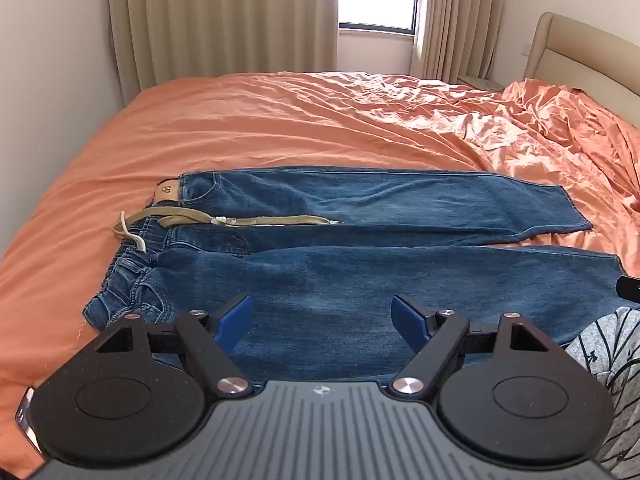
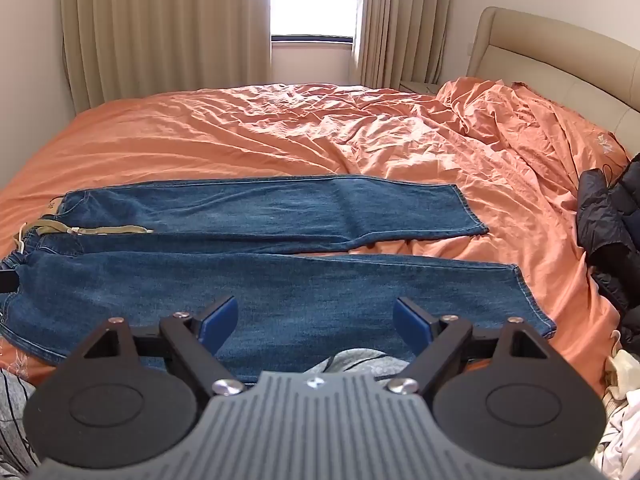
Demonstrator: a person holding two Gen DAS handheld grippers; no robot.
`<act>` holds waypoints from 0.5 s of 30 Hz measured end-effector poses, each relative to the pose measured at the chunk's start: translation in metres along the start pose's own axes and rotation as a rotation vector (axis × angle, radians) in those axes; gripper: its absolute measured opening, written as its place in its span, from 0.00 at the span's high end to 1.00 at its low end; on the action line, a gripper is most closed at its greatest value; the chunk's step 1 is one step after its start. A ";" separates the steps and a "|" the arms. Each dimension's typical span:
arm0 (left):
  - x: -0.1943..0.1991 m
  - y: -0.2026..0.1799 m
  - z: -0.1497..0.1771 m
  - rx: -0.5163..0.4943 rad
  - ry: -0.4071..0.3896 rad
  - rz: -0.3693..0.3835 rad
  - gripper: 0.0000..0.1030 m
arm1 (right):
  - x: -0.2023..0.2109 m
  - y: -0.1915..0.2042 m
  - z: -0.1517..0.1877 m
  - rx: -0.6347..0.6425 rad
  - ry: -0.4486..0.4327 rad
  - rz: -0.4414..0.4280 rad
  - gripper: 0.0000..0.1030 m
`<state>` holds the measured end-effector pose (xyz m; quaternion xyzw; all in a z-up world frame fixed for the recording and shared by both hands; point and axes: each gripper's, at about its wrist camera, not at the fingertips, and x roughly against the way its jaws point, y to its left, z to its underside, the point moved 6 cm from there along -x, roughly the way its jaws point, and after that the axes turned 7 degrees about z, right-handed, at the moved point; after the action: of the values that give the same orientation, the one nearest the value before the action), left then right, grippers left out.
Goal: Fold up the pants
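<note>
Blue jeans (image 1: 360, 276) lie flat on the orange bed, waist to the left, both legs stretched to the right, with a tan belt (image 1: 240, 221) across the waist. They also show in the right wrist view (image 2: 280, 280). My left gripper (image 1: 322, 320) is open and empty, above the near leg close to the waist. My right gripper (image 2: 316, 320) is open and empty, above the near leg toward the hem (image 2: 532, 300).
The orange bed cover (image 1: 280, 128) is wrinkled at the right near the beige headboard (image 2: 560, 64). A dark jacket (image 2: 612, 232) lies at the right edge. Grey and white clothes (image 2: 624, 420) lie near the front. Curtains and a window stand behind.
</note>
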<state>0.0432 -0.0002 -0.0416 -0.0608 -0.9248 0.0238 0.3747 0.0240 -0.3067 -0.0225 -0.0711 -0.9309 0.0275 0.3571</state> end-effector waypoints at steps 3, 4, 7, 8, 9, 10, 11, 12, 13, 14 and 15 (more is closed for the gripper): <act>0.000 0.000 0.000 -0.002 0.000 0.000 0.10 | 0.001 -0.001 0.000 -0.003 -0.005 0.001 0.21; 0.000 -0.001 0.000 -0.003 -0.001 -0.002 0.10 | 0.001 -0.001 0.000 -0.004 -0.005 0.001 0.21; 0.002 -0.011 0.003 -0.009 -0.001 0.000 0.10 | 0.001 -0.001 0.000 -0.007 -0.005 -0.001 0.21; 0.000 -0.014 0.001 -0.006 0.001 0.003 0.10 | 0.001 -0.001 0.000 -0.008 -0.003 -0.002 0.21; 0.000 -0.016 0.001 -0.004 0.002 0.005 0.10 | 0.002 0.001 -0.001 -0.009 -0.002 -0.003 0.21; 0.000 -0.016 0.000 -0.002 0.002 0.009 0.10 | 0.001 -0.003 -0.001 -0.011 -0.001 -0.004 0.21; 0.001 -0.020 -0.001 -0.002 0.002 0.010 0.10 | 0.001 -0.004 -0.001 -0.012 -0.001 -0.004 0.21; 0.004 -0.022 -0.001 -0.003 -0.001 0.010 0.10 | 0.002 -0.003 0.000 -0.011 -0.002 -0.003 0.21; 0.004 -0.025 -0.001 -0.002 -0.002 0.010 0.10 | 0.002 -0.003 0.000 -0.010 -0.002 -0.002 0.21; 0.004 -0.022 -0.001 -0.001 -0.005 0.018 0.10 | 0.001 -0.003 0.001 -0.010 -0.003 -0.001 0.21; 0.003 -0.019 -0.001 0.002 -0.005 0.025 0.10 | 0.001 -0.005 0.000 -0.013 -0.002 -0.002 0.21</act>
<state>0.0401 -0.0186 -0.0369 -0.0720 -0.9250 0.0294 0.3719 0.0224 -0.3113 -0.0210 -0.0727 -0.9314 0.0211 0.3559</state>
